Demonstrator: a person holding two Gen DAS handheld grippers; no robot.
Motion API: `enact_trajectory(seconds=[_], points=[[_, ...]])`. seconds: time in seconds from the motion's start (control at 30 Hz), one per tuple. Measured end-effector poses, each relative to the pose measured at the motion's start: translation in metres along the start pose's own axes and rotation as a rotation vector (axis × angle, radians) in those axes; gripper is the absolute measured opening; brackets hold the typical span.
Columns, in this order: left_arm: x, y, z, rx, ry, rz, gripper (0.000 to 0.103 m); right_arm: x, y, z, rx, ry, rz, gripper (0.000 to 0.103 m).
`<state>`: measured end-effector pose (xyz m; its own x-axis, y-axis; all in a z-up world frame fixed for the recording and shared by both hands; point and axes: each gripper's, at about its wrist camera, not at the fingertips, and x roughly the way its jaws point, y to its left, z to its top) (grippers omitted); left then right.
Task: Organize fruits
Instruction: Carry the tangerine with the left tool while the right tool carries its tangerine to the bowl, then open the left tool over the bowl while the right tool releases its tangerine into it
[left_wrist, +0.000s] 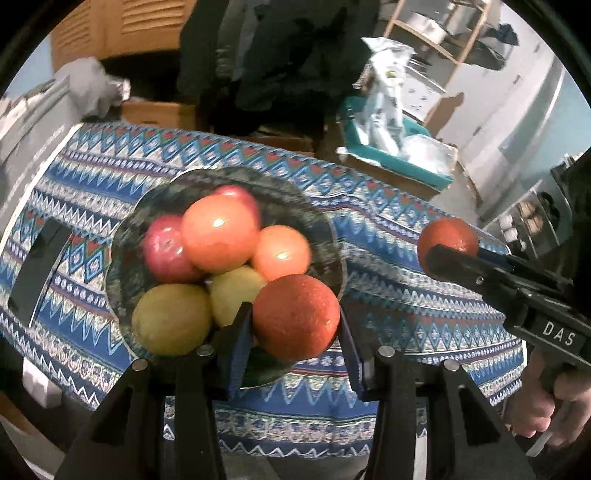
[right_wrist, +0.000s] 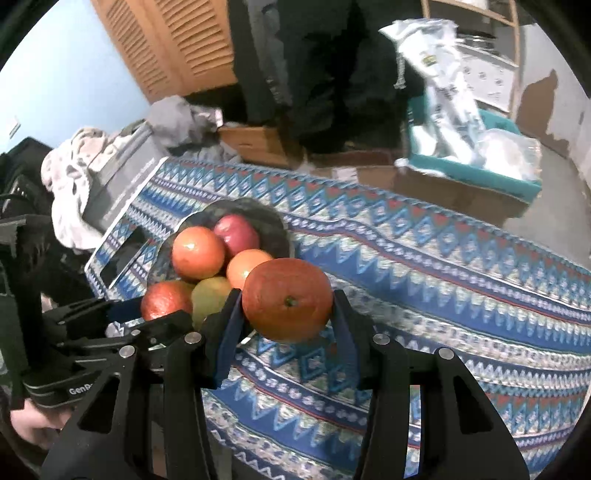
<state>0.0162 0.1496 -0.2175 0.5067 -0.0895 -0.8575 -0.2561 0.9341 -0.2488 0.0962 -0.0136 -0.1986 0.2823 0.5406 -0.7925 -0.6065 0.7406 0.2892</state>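
Left claw (left_wrist: 295, 347) clamps an orange (left_wrist: 295, 317) over the near rim of the bowl (left_wrist: 325, 236). Right claw (right_wrist: 286, 325) clamps a second orange (right_wrist: 287, 304), off the bowl's right side, above the surface (right_wrist: 443, 295). Both angled down, hand-held. Bowl near the surface's left edge holds apples, oranges, lemons. Patterned cloth; boxes, teal bin (right_wrist: 480, 177) behind.

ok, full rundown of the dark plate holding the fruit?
The dark, glossy round plate has a wavy rim and lies flat on the blue patterned tablecloth. It holds a pile: two orange fruits, two red apples and two yellow-green fruits. Its material is unclear.
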Motion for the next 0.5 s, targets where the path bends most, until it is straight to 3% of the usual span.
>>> enact_trajectory(seconds=[0.5], points=[[0.022,0.035,-0.015,-0.060,0.056,0.034,0.046,0.064,0.035,0.004,-0.067,0.129,0.037,0.048]])
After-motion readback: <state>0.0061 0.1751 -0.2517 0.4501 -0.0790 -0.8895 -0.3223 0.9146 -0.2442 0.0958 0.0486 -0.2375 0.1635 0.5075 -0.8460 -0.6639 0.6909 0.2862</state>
